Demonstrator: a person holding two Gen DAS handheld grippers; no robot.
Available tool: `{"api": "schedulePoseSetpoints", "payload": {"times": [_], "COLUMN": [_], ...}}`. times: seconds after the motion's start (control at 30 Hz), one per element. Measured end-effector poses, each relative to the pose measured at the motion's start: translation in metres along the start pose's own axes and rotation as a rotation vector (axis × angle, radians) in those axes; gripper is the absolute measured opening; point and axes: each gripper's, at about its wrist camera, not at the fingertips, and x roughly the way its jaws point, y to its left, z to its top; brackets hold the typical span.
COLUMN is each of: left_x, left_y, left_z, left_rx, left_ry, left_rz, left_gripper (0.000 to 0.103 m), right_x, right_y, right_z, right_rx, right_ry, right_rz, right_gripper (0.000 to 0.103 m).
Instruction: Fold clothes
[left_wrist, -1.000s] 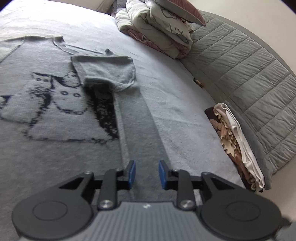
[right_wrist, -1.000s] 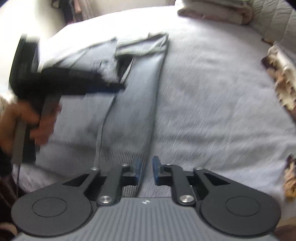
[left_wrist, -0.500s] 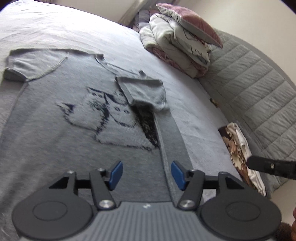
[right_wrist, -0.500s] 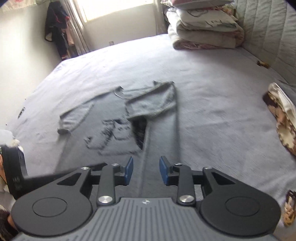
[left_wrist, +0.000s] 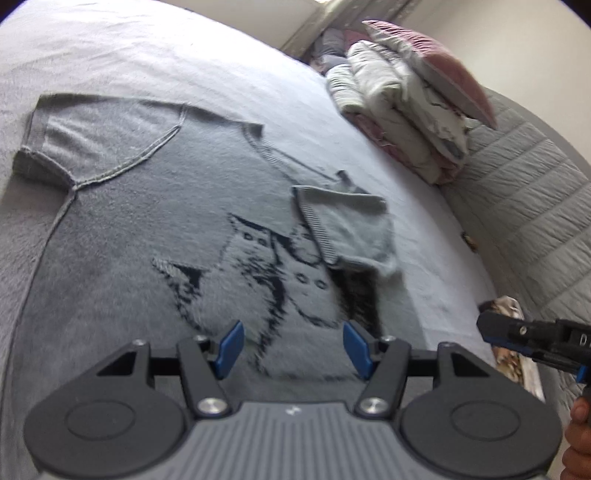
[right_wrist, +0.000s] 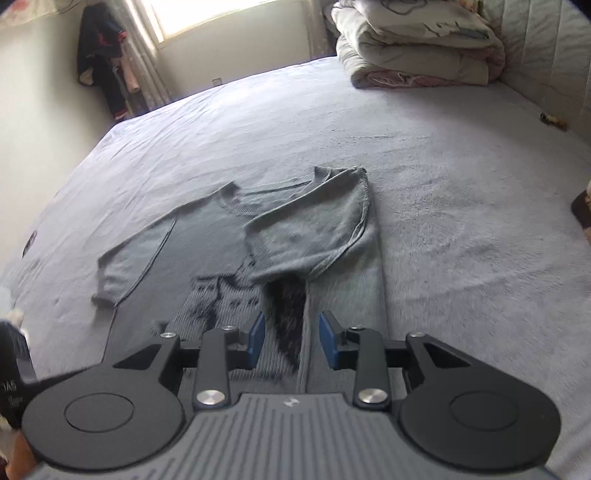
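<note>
Soft grey knit sweater (left_wrist: 147, 236) with a dark cat motif, spread flat on the bed (right_wrist: 443, 184), lying ahead of and below both pairs of jaws. One side already folded in: right sleeve (right_wrist: 306, 236) and side panel laid over the chest, beyond the right gripper (right_wrist: 291, 341) and slightly off to its right edge. Left sleeve (left_wrist: 96, 140) not yet folded, lying out flat far ahead and to the left of the left gripper (left_wrist: 293, 349).

Left gripper's jaws well apart, just been opening, nothing between the blue pads but the cat print seen beneath. Right gripper's jaws apart by a narrower gap, likewise just been opening, nothing clamped; only the edge of the folded panel showing through the gap below.

Likely handling: light, limp, fuzzy knit; no stiffness, so sagging and stretching under its own weight if lifted by one point. Not slippery, probably clinging a little to the fleecy bed cover, so lifting clear rather than dragging. Not fragile, though loose stitches could snag.

Best holds, judged from the layout: ribbed cuff or shoulder seam of the left sleeve for one pair of jaws, hem on the same side for the other, pinching a small pleat of both layers.
</note>
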Motion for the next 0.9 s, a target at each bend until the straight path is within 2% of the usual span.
{"api": "schedulePoseSetpoints", "payload": {"times": [0.1,0.27,0.37,0.6,0.7,0.9], "left_x": [0.019,0.046,0.062,0.104,0.121,0.14], "left_y": [0.001,-0.003,-0.006,-0.005,-0.011,-0.02], "left_z": [0.012,0.034,0.049,0.078,0.084,0.09], "left_rx": [0.028,0.086,0.109,0.063,0.091,0.157], "left_ry": [-0.006,-0.046,-0.076,-0.125,-0.14,-0.175], "left_rz": [0.024,0.025,0.023,-0.024,-0.04,-0.019], "left_gripper": [0.061,0.068,0.068,0.066,0.065,0.063], "right_x": [0.025,0.062,0.081,0.128,0.149,0.182], "right_y": [-0.013,-0.033,-0.045,-0.075,-0.083,-0.095], "right_z": [0.011,0.033,0.05,0.095,0.111,0.133], "right_rx": [0.028,0.037,0.021,0.0,-0.009,-0.004], "right_ry": [0.0,0.0,-0.017,-0.05,-0.06,-0.076], "right_rz": [-0.001,-0.015,-0.027,-0.028,-0.024,-0.02], "right_gripper": [0.035,0.035,0.035,0.035,0.035,0.036]}}
